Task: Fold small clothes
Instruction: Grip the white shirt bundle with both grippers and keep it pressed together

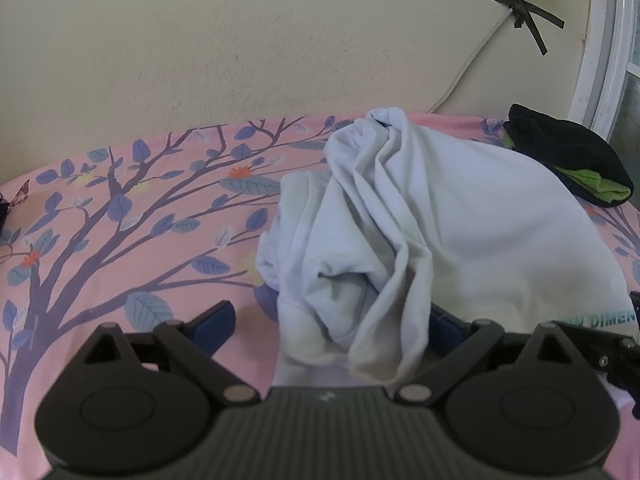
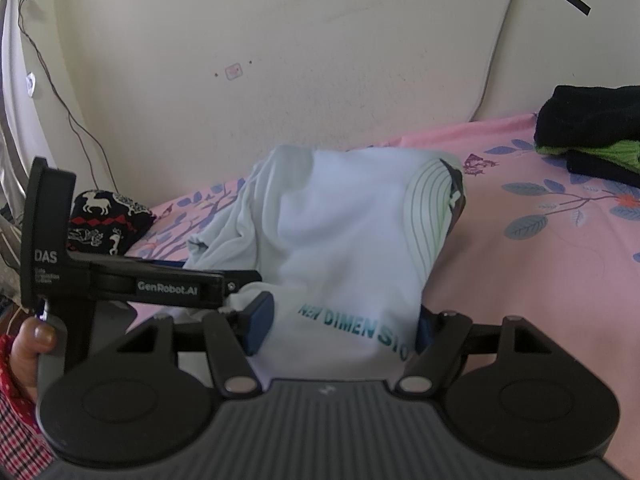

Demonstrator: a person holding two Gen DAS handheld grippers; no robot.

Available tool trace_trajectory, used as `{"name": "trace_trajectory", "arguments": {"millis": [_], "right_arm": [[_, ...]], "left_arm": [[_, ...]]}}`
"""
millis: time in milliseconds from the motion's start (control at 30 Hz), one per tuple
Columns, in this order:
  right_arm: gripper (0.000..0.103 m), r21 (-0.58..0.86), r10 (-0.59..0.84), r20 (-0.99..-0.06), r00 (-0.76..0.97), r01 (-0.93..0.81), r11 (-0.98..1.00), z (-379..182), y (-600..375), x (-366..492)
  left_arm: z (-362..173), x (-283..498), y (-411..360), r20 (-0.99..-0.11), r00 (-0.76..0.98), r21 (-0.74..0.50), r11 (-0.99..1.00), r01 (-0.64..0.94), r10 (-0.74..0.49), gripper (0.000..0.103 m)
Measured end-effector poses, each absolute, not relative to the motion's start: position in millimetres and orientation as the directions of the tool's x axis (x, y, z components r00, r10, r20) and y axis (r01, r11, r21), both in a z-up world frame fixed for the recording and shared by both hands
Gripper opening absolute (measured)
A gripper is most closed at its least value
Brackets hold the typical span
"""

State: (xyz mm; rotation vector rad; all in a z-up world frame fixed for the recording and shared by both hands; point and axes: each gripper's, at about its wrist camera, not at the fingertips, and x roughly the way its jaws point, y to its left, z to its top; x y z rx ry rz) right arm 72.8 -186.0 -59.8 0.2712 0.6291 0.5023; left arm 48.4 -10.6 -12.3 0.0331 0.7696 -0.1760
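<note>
1. Right tool [image 2: 338, 326]: jaws wide, white T-shirt [image 2: 344, 240] hem with teal lettering between them, pads not visibly pressing.
2. Left tool [image 1: 332, 320]: jaws wide, bunched shirt folds draped between; grip unconfirmed.
3. The shirt lies crumpled on the bed [image 1: 120, 220], extending away toward the wall.
4. Beyond right: black-and-green garment [image 1: 576, 160], well apart. Beyond left: reindeer-patterned cloth [image 2: 108, 216].

Place: a bedroom in a home.
Bed: a pink bedsheet [image 1: 120, 240] printed with branches, blue leaves and small flowers, pushed against the wall.
Wall: cream plaster [image 1: 280, 40], scuffed, with a cable [image 1: 468, 68] fixed by crossed black tape [image 1: 520, 4].
Window: white frame [image 1: 600, 60] at the right edge.
Laundry: white T-shirt [image 2: 340, 240], black and green garment [image 1: 572, 156], dark reindeer-pattern cloth [image 2: 108, 216] lying on the bed.
</note>
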Motion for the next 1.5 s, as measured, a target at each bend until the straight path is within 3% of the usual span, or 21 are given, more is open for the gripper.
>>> {"name": "trace_trajectory", "arguments": {"millis": [1500], "right_arm": [[0.070,0.383,0.524,-0.490,0.696,-0.368,0.847,-61.4,-182.5,71.1]], "left_arm": [[-12.9,48.9,-10.0,-0.696,0.703,-0.037,0.985,0.168,-0.147,0.099]]}}
